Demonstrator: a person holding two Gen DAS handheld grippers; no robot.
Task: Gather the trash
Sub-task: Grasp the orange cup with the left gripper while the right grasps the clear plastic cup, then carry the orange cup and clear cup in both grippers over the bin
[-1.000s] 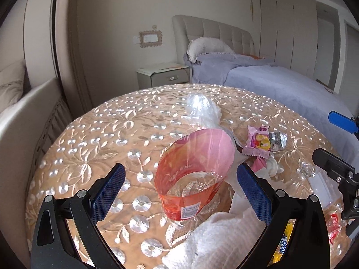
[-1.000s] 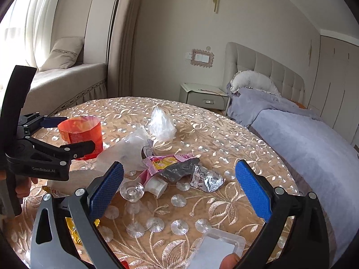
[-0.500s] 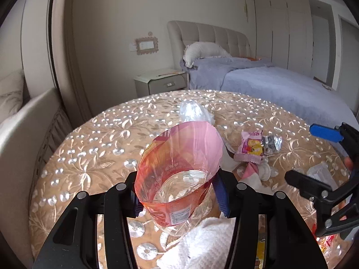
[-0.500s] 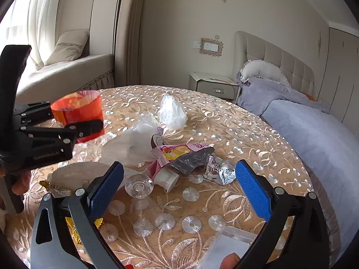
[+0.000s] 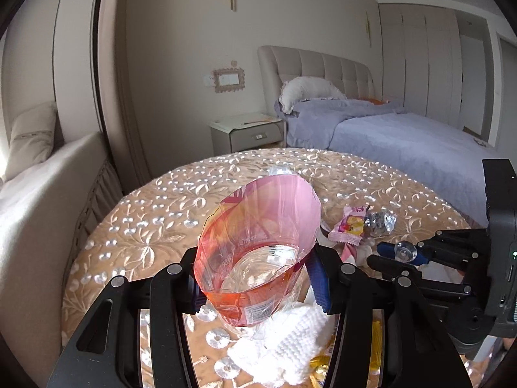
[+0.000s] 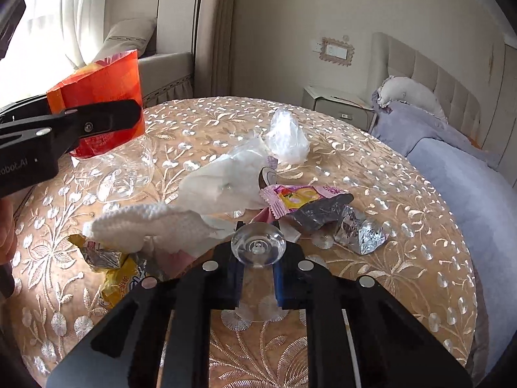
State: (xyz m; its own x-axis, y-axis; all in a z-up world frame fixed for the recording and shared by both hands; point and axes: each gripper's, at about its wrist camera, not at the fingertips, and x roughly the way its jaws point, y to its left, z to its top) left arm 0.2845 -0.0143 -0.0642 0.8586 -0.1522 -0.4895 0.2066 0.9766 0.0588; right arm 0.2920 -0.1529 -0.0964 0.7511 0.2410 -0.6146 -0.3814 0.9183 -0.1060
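The right gripper [image 6: 257, 278] pinches a clear plastic piece [image 6: 258, 247] just above the round table [image 6: 404, 278]; the left gripper [image 5: 257, 286] is clamped on a cut orange-pink bottle [image 5: 255, 252], open end up, lifted over a white paper towel [image 5: 290, 339]. Beyond lie a pink candy wrapper [image 6: 300, 195], crumpled foil [image 6: 362, 229] and a clear bag [image 6: 286, 137]; farther off stands a bed [image 5: 404, 142].

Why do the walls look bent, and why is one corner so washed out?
Both wrist views are fisheye, so the headboard and the table edge curve. In the right wrist view the window is blown out white, backlighting the orange cut bottle. Sunlight glints off the tablecloth embroidery in both.
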